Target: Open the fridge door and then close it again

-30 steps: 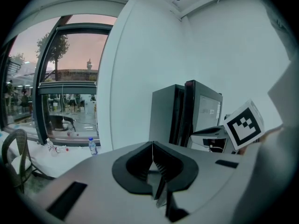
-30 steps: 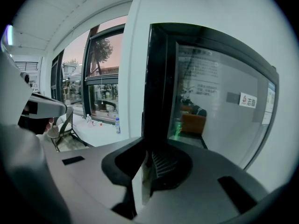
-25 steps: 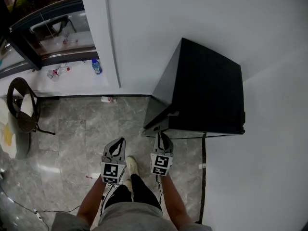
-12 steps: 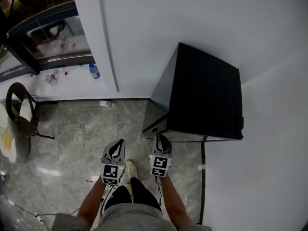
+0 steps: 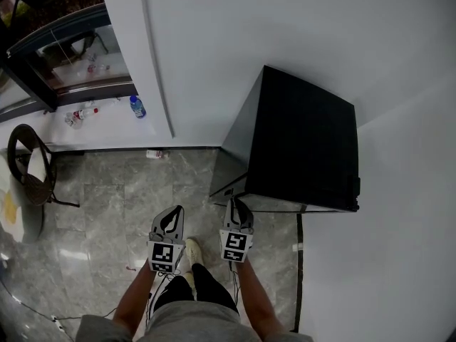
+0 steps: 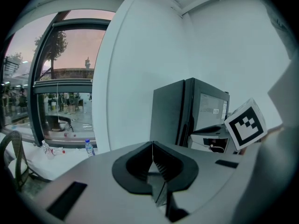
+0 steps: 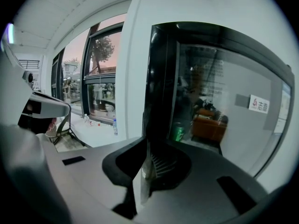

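Small black fridge (image 5: 303, 141) stands on the grey marble floor (image 5: 114, 205), tucked into the corner of the white walls (image 5: 285, 34). Its glass door (image 7: 219, 101) faces the person and looks closed, sitting flush with the body. A green can (image 7: 177, 131) shows through the glass.

Right gripper (image 5: 236, 204) is held out low in front of the person, with its tip right at the door's left-hand front corner. Contact with the door can't be confirmed. Its jaws are clenched almost fully together and nothing shows between them; the right gripper view looks straight at the door's dark left edge.

Left gripper (image 5: 174, 211) is level with the right one and off to its left, over bare floor and well apart from the fridge. It is clenched tight and empty.

Person's legs and a pale shoe (image 5: 194, 248) show below the grippers. Far left: a dark chair (image 5: 28, 166) and a water bottle (image 5: 135, 107) on the white ledge by the big window (image 5: 71, 48).
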`<state>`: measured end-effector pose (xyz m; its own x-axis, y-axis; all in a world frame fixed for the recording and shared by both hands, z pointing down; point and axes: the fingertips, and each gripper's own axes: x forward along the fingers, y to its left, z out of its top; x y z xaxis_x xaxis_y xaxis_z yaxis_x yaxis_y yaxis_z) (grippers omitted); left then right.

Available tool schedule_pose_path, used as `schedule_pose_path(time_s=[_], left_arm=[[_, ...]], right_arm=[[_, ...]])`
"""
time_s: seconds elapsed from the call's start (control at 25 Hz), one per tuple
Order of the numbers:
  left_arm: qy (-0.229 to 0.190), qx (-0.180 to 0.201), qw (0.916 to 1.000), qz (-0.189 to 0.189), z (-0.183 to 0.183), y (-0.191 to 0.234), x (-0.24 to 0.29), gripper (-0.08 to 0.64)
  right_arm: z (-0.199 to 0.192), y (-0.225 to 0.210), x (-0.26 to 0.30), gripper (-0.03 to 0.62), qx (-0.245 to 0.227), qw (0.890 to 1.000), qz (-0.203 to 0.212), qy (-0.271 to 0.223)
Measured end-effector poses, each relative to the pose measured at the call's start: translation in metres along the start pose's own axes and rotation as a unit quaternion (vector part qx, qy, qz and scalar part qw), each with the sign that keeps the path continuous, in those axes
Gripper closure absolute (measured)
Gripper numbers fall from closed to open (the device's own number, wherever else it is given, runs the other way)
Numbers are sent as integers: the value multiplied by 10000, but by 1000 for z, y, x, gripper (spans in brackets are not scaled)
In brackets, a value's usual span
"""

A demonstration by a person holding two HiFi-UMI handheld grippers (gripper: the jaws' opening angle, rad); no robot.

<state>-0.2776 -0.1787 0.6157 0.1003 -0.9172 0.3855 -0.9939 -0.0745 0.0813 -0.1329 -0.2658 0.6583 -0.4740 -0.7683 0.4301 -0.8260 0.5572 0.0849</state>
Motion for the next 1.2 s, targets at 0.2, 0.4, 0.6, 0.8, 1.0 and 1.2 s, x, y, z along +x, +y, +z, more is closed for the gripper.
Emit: schedule_pose_path(time_s=[0.2, 0.4, 0.6, 0.8, 1.0, 1.2], left_arm=[[-13, 1, 10000, -20, 0, -3, 3, 552], [6, -9, 10000, -24, -2, -4, 0, 552], [-1, -4, 10000, -5, -1, -4, -7, 552], [-34, 27, 10000, 25, -1, -4, -19, 552], [-156, 28, 9999, 18, 10, -8, -34, 552], [-245, 109, 9996, -15, 19, -17, -51, 552]], right_arm=[[-1, -1, 0, 549, -53, 10000, 11, -18], [-1, -1, 0, 549, -105, 9999, 0, -24], [7, -3, -4, 549, -141, 9998, -28, -125], [15, 0, -17, 551, -61, 9997, 116, -221], [29, 3, -39, 552, -18, 9990, 215, -393], [47, -1, -70, 554, 125, 9978, 233, -612]])
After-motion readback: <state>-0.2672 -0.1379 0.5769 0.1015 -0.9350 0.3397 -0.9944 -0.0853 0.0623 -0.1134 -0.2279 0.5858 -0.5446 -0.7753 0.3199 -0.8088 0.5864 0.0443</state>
